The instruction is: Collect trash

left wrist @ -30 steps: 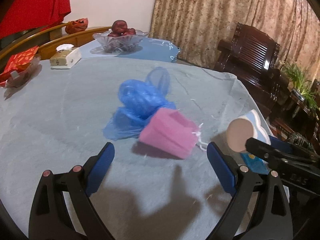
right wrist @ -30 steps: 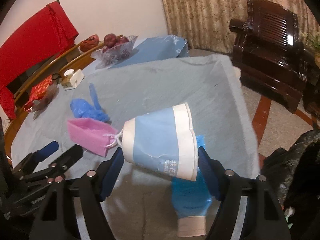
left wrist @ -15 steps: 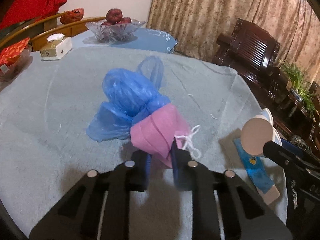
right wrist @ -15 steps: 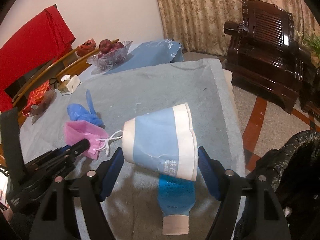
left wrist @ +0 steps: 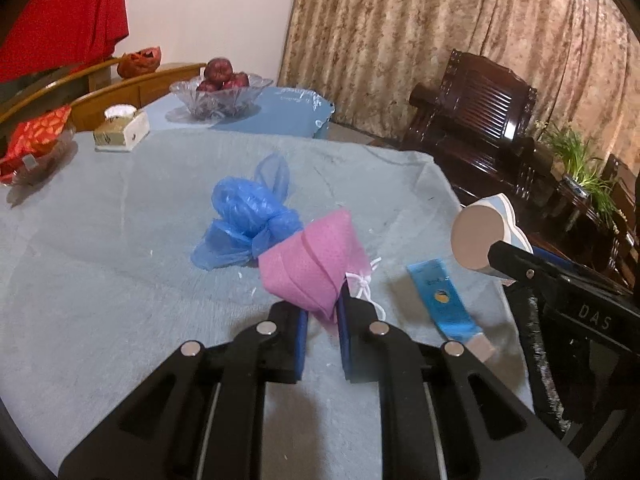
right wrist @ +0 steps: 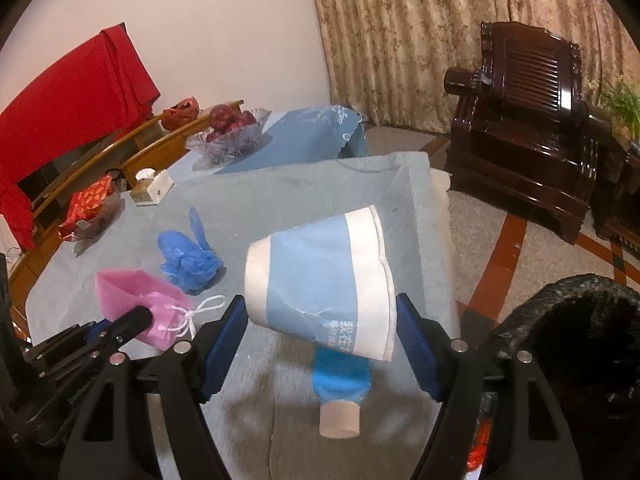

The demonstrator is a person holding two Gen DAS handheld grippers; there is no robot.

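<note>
Having just closed on the pink mask, the left hand-held gripper lifts it off the desk, while the right hand-held gripper holds the paper cup, both ready for the bin.

Both tongs are matte black plastic frames with cut-out windows, round silver screw heads along the arms and blue pads lining the fingers. The left tongs carry narrow pads. The right tongs show pale lettering "DAS" on one side.

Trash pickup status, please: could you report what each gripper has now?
Left gripper shut on pink mask. Right gripper shut on paper cup. Blue bag, blue tube remain on table.
</note>
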